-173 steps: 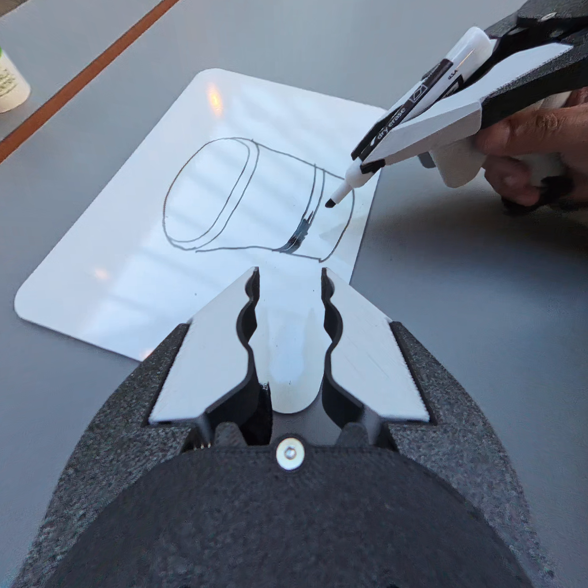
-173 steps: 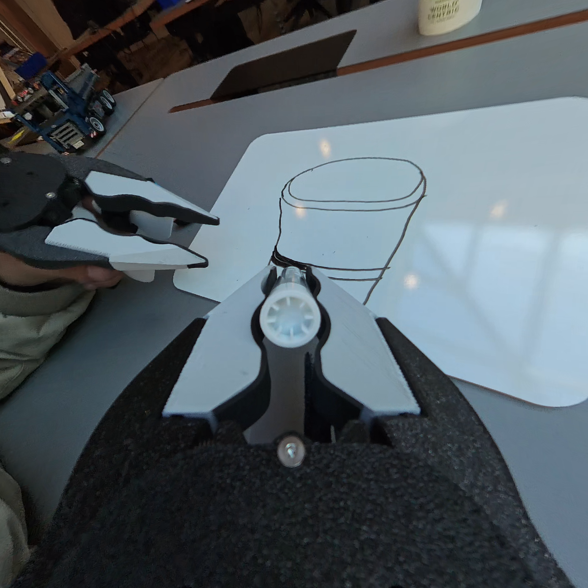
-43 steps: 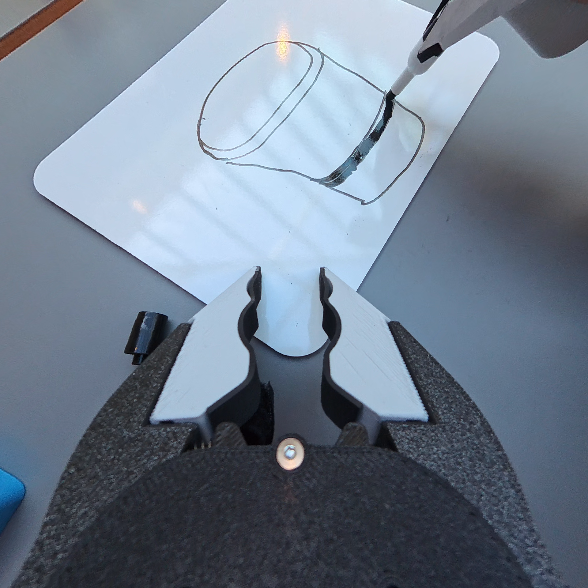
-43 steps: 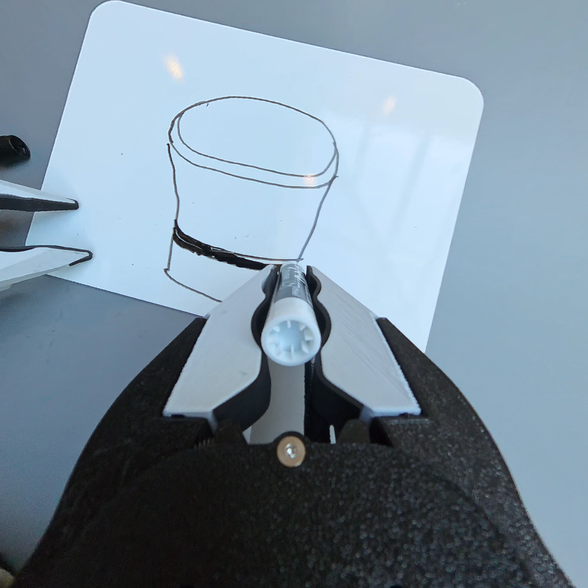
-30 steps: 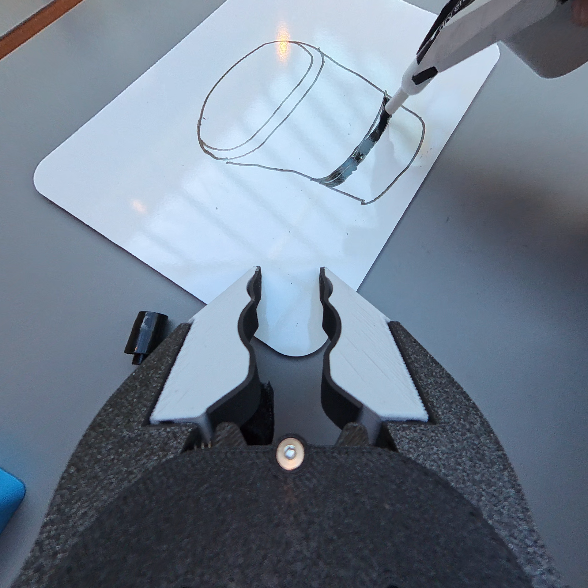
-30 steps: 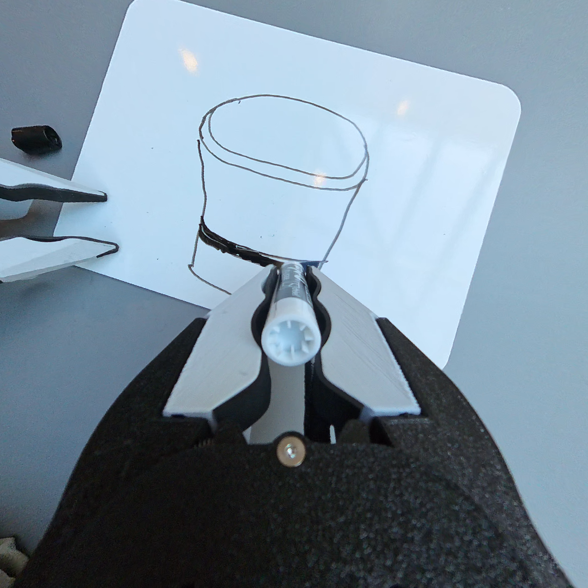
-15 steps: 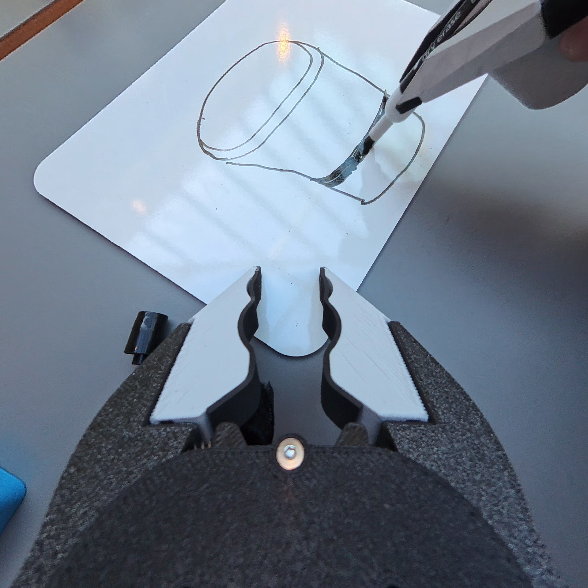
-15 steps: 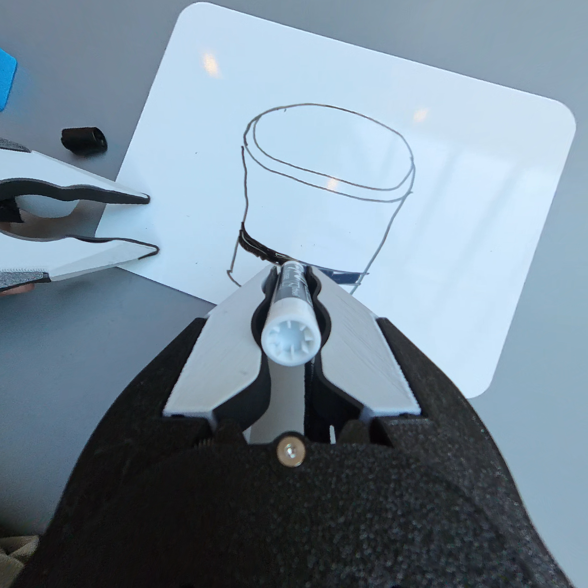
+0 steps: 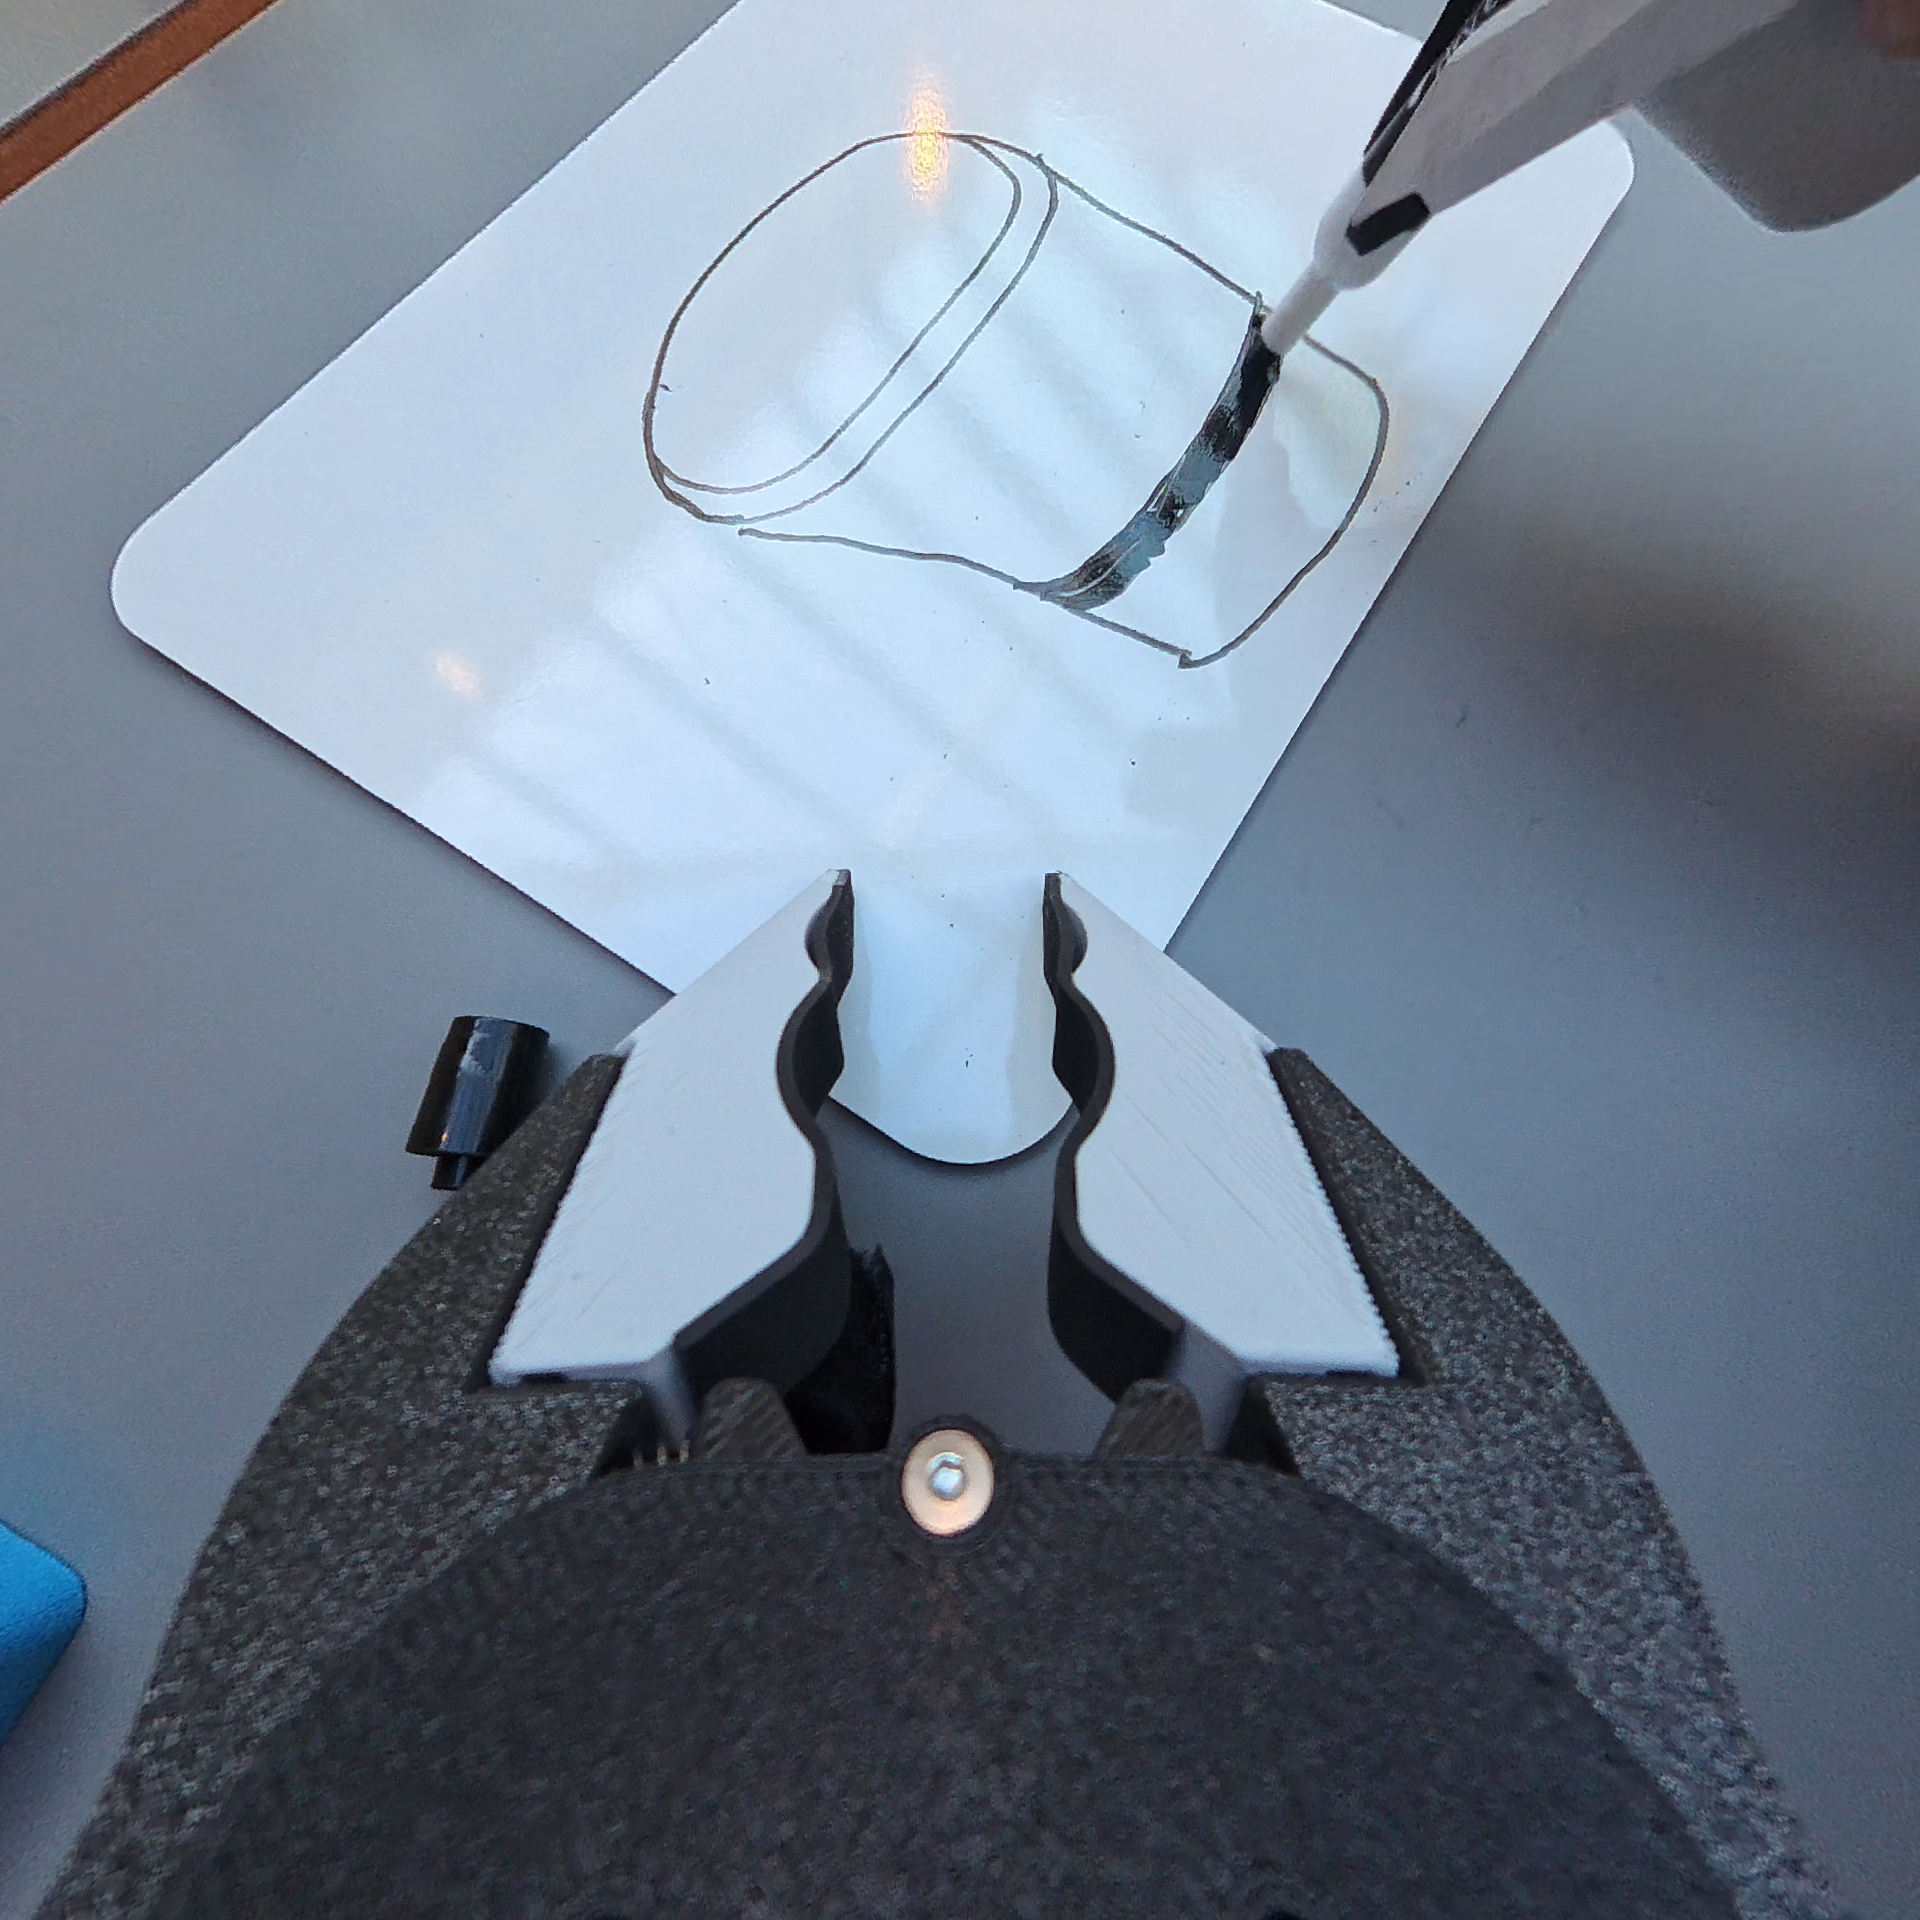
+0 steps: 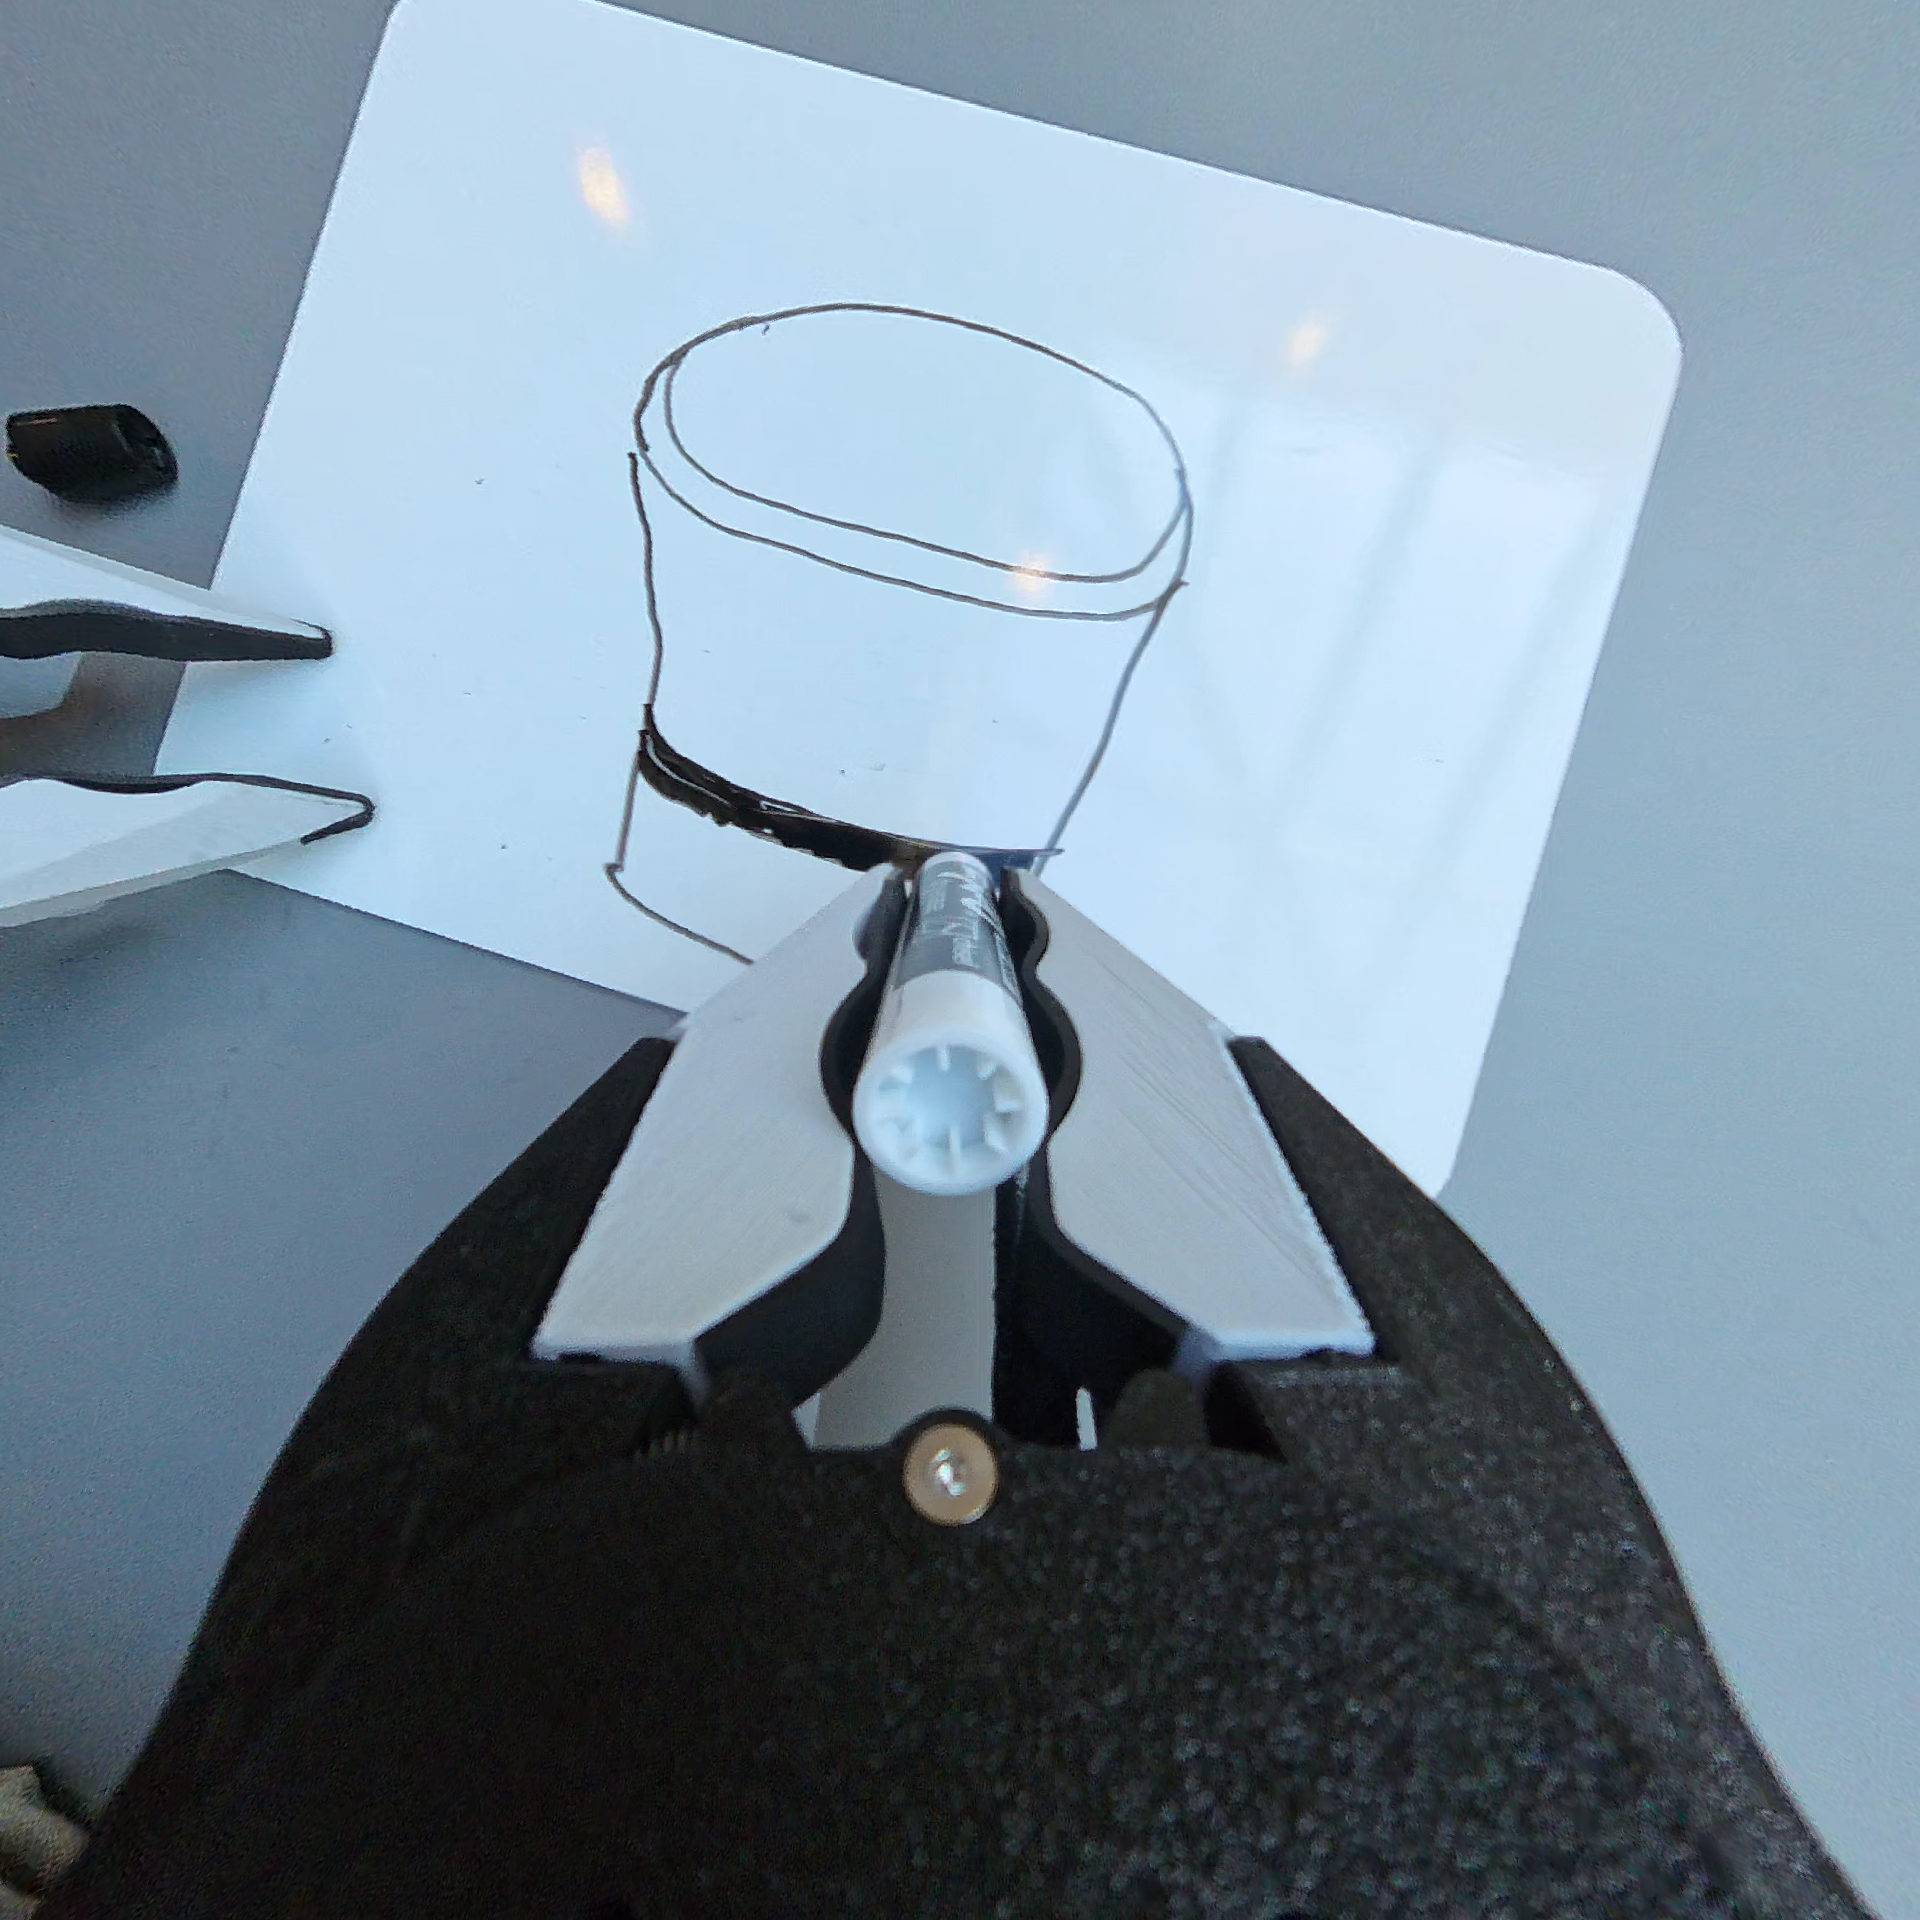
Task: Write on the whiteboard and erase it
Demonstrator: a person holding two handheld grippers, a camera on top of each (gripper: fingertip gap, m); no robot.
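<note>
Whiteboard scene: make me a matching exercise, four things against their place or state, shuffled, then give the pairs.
Things:
1. marker
2. black cap
3. left gripper
4. blue object

Places or states:
A. open, over the whiteboard's near corner
B. clamped in the right gripper, tip on the drawn cup's dark band
C. cut off by the left wrist view's lower left edge
D. lying on the grey table beside the whiteboard

Pairs: 1-B, 2-D, 3-A, 4-C

The board (image 9: pixel 582 582) is glossy white, with a cup (image 9: pixel 997 405) drawn in thin dark lines and one thick black band. The table (image 9: pixel 1558 935) is plain grey. The marker (image 10: pixel 951 1023) is white with a black label; its cap (image 9: pixel 473 1096) is black. Both grippers' fingers (image 9: pixel 686 1164) are white, edged black.
</note>
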